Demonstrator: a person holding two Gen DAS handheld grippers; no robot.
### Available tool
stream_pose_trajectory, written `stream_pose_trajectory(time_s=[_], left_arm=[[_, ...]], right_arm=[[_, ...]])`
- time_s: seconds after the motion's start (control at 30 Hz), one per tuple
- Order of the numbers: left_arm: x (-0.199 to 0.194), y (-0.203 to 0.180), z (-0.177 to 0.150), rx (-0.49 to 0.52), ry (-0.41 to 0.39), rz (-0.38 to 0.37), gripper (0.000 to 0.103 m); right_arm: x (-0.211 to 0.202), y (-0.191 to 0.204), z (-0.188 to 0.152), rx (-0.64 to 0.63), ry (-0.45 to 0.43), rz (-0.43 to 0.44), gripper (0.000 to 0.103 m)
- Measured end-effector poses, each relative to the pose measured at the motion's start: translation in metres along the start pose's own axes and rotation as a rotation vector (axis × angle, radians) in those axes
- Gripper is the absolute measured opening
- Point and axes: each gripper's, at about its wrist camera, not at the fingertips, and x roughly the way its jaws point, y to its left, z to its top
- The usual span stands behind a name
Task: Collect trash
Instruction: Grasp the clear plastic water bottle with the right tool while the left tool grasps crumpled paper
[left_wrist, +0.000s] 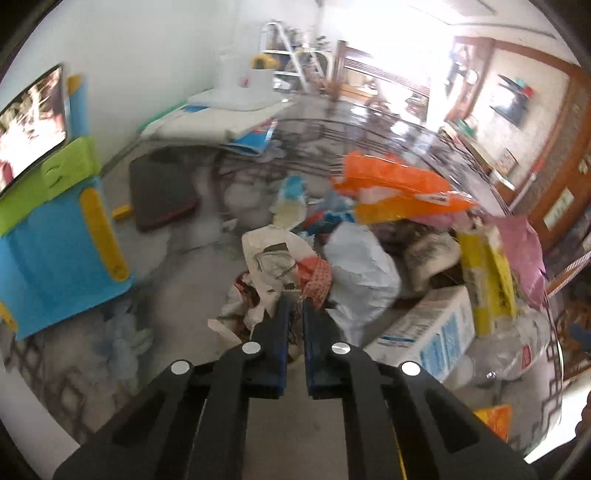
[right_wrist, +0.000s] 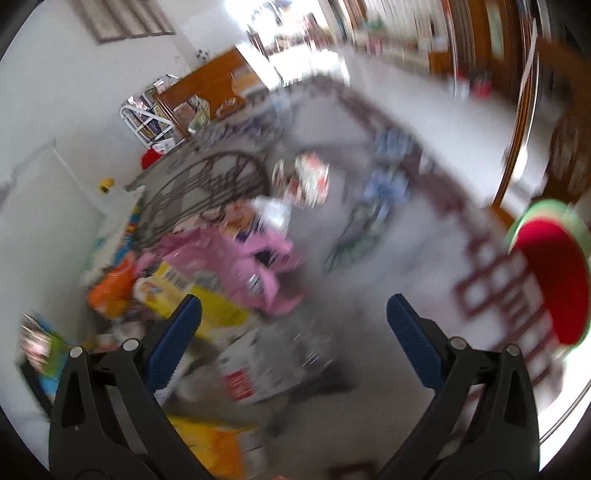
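Left gripper (left_wrist: 295, 301) closed on a crumpled orange-red wrapper (left_wrist: 317, 278), white bag (left_wrist: 360, 273) just right, right gripper (right_wrist: 293, 314) wide open, empty, above blurred litter.

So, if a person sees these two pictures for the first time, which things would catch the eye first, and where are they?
Probably the heap of trash on the patterned rug: an orange bag lies on top at the back, with a white bag in front of it. The left gripper is shut at the near edge of the heap, on a crumpled wrapper as far as the blur shows. The right gripper is open, near a pink bag.
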Motion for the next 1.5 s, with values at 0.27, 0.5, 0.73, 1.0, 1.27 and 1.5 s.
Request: stream_pose_trajectory(time_s=[0.27, 0.5, 0.73, 1.0, 1.27, 1.5], left_arm=[[0.011, 0.012, -0.001, -0.116, 0.061, -0.056, 0.009], [0.015, 0.006, 0.009, -0.120, -0.006, -0.020, 0.068], [0.023, 0.016, 0.017, -0.177, -0.045, 0.029, 0.079], [0.036, 0.041, 0.021, -0.275, -0.032, 0.062, 0.066], [0.027, 0.055, 0.011, -0.372, -0.010, -0.109, 0.024], [-0.001, 0.027, 0.008, -0.239, -0.072, -0.127, 0.020]], right_arm=[[0.029, -0.001, -0.015, 0.121, 0.175, 0.104, 0.099], [0.052, 0.005, -0.029, 0.141, 0.259, 0.113, 0.099], [0.065, 0.025, -0.041, 0.065, 0.275, 0.072, 0.095], [0.063, 0.023, -0.037, 0.059, 0.258, 0.110, 0.046], [0.034, 0.026, -0.026, -0.053, 0.157, 0.139, 0.040], [0.009, 0.018, -0.017, -0.096, 0.089, 0.177, 0.040]])
